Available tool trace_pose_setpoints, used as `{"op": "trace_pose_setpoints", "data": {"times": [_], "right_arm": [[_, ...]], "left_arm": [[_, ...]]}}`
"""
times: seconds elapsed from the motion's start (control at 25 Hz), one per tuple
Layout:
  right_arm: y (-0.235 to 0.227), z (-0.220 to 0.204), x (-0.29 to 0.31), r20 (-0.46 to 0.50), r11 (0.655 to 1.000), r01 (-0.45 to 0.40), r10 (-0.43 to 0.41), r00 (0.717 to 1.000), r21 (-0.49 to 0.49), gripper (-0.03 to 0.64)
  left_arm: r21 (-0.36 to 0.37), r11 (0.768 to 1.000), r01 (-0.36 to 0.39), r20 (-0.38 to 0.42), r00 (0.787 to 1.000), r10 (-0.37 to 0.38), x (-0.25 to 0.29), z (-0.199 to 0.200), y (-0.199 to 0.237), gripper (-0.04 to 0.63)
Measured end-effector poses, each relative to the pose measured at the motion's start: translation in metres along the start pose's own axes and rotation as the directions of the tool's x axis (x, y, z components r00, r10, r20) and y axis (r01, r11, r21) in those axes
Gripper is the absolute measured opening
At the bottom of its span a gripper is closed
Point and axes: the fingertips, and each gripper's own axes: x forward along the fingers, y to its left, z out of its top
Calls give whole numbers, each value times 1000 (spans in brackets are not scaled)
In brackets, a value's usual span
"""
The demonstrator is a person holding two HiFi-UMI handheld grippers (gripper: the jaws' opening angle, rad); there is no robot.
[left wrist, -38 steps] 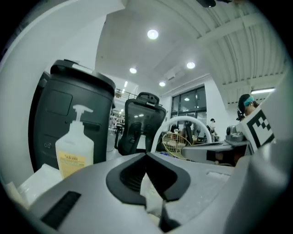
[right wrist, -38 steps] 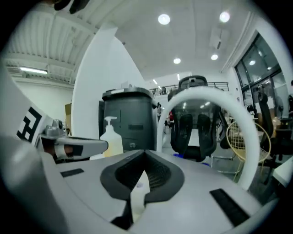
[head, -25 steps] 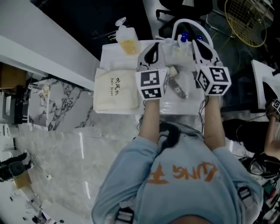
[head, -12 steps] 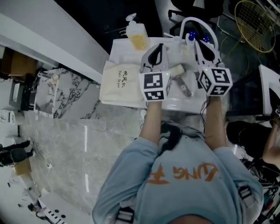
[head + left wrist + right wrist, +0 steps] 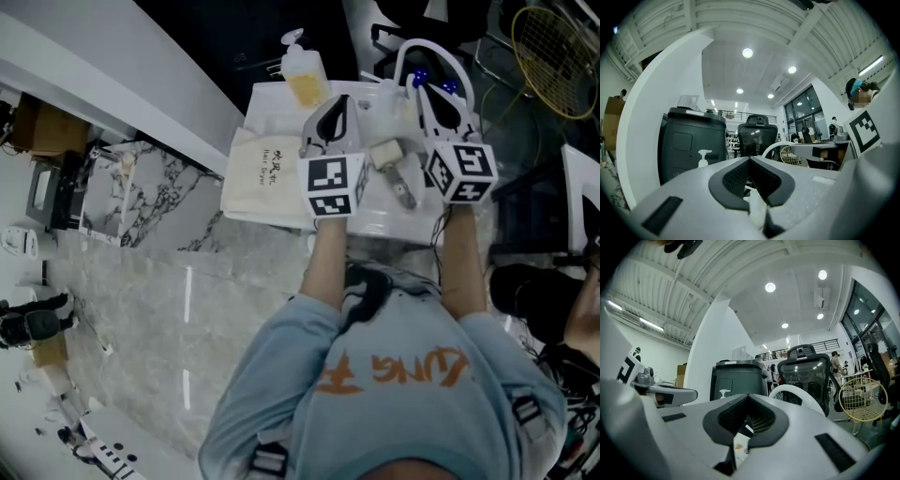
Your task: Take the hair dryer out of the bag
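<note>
Head view: one cream bag (image 5: 267,178) lies at the white table's (image 5: 375,225) left edge, and one pump bottle (image 5: 305,80) stands at the far edge. The hair dryer is unseen, presumably inside the bag. Two grippers, left gripper (image 5: 339,103) and right gripper (image 5: 427,94), hang above the table.

Left gripper view: jaws together, empty.

Right gripper view: likewise. A careless pinch could drag the bag off the edge.

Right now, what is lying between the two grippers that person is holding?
The head view shows a small beige block with a grey metal stem on the white tray, between the left gripper and the right gripper.
</note>
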Motion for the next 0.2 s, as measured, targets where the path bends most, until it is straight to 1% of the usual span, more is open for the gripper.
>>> {"op": "trace_pose_setpoints", "data": {"times": [0.2], "right_arm": [[-2,-3,-1,-2,1000,-4,4,1000,-4,-2]], "left_arm": [[-1,1000,-6,24,1000,7,0,2,0,3]]}}
